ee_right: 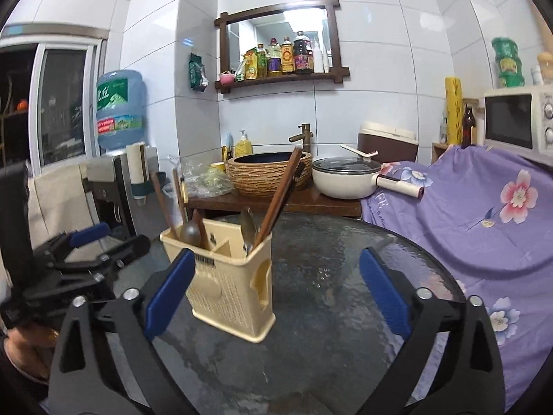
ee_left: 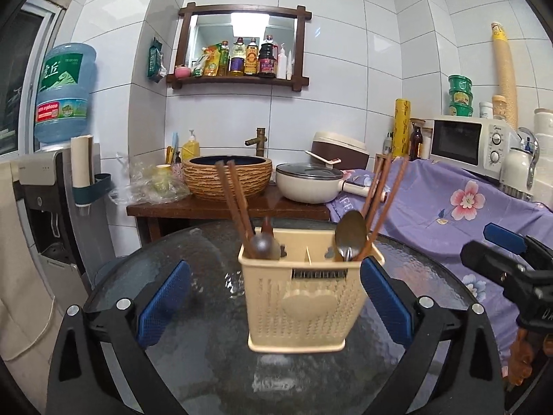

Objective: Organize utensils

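**Utensils sorted in the caddy, both grippers spread wide and empty.**

You have the round glass table (ee_left: 214, 363) under both tools, and on it the cream utensil caddy (ee_left: 300, 307), upright: it sits between the left gripper (ee_left: 274, 297) jaws without touching either pad, and just ahead of the right gripper (ee_right: 273, 294), against its left-hand pad side. Chopsticks (ee_left: 235, 200) and a dark spoon (ee_left: 261, 245) stand in the compartment toward the left jaw, more chopsticks and a metal spoon (ee_left: 349, 231) in the one toward the right jaw. No loose utensils show, so I judge the sorting about finished; back both tools off straight, keeping pads clear of the leaning chopsticks so the caddy stays put. Readable writing is scant: the water jug (ee_left: 64, 93) label shows the character "丘"; the bottle labels are too small.
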Demonstrator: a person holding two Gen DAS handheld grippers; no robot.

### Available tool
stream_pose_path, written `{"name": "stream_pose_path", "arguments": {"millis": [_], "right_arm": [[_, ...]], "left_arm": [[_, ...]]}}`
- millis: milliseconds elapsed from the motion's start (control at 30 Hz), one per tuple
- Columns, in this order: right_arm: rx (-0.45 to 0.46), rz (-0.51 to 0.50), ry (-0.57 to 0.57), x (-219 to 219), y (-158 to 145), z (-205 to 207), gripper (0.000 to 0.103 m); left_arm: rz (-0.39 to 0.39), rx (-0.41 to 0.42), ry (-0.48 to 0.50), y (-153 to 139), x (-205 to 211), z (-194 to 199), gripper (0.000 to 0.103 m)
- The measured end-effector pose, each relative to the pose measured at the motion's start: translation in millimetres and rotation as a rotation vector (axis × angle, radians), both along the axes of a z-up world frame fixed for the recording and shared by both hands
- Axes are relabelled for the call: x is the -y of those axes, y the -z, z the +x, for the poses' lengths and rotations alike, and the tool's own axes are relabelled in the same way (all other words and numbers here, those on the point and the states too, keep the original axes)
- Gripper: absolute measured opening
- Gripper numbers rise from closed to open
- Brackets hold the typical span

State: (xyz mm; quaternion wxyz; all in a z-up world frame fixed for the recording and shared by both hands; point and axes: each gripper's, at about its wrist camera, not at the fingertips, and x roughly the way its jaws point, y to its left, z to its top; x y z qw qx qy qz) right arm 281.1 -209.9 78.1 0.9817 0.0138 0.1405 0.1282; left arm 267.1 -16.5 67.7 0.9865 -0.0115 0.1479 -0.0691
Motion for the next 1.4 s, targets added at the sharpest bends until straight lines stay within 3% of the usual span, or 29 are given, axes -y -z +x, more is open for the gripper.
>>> {"name": "stream_pose_path", "arguments": {"millis": [133,267,500,667,767,1000,1200,1400], "right_arm": [[-0.001,-0.047,0.008,-3,32,-33,0.097],[-0.063,-0.020,0.006,-4,66,-61,0.097],[-0.176,0.029,-0.082,-18,106,-121,0.097],[-0.062,-0.025,-0.077,-28,105,-176,0.097],[0.043,-0.007,-0.086,-30,96,-217,0.097],[0.187,-0.015,-0.075,-40,77,-268,0.097],[0.194,-0.039,-0.060,-44,79,-276,0.097],[0.170,0.006,-0.060,-40,81,-275,0.097]], "left_arm": [[0.062,0.010,0.015,23,0,-37,0.096],[0.109,-0.031,-0.012,44,-2,-69,0.096],[-0.021,-0.114,-0.036,78,-23,-130,0.096],[0.001,-0.095,-0.075,84,-28,-178,0.096],[0.012,-0.074,-0.085,83,-29,-201,0.097],[-0.013,-0.012,-0.096,72,-32,-239,0.097],[-0.037,0.006,-0.102,71,-33,-244,0.097],[-0.034,0.007,-0.106,73,-33,-246,0.097]]}}
